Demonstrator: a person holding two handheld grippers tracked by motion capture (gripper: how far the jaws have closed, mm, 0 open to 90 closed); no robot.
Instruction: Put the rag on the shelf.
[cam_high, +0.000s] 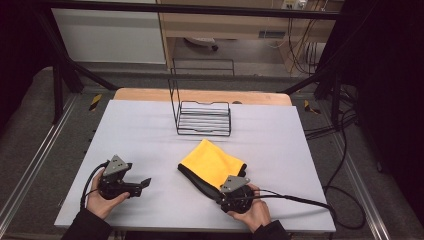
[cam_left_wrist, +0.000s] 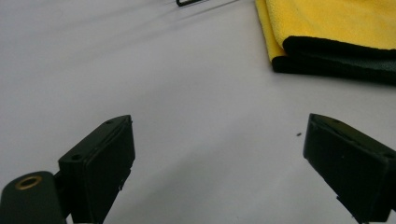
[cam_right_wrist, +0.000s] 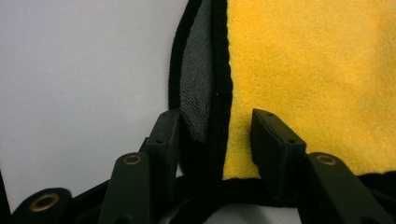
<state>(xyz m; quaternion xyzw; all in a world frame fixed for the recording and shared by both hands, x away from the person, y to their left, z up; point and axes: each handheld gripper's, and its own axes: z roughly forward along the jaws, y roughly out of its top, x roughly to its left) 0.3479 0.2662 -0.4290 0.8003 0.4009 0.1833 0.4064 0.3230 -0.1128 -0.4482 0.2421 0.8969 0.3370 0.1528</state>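
The folded yellow cloth (cam_high: 212, 165) lies diagonally; right gripper (cam_high: 226, 196) part-open astride its near corner, left gripper (cam_high: 145, 184) wide open, empty.

The left hand (cam_high: 102, 200) holds the left gripper (cam_high: 145, 183) low with jaws wide apart, while the right hand (cam_high: 252, 210) holds the right gripper (cam_right_wrist: 217, 135), jaws partly open.

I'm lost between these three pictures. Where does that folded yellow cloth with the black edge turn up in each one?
High view: the folded yellow cloth with black edging lies at centre-right, before the black wire rack.
Left gripper view: top right corner.
Right gripper view: centre and right, the right claw astride its corner.
Shared landmark: the cloth's black border.
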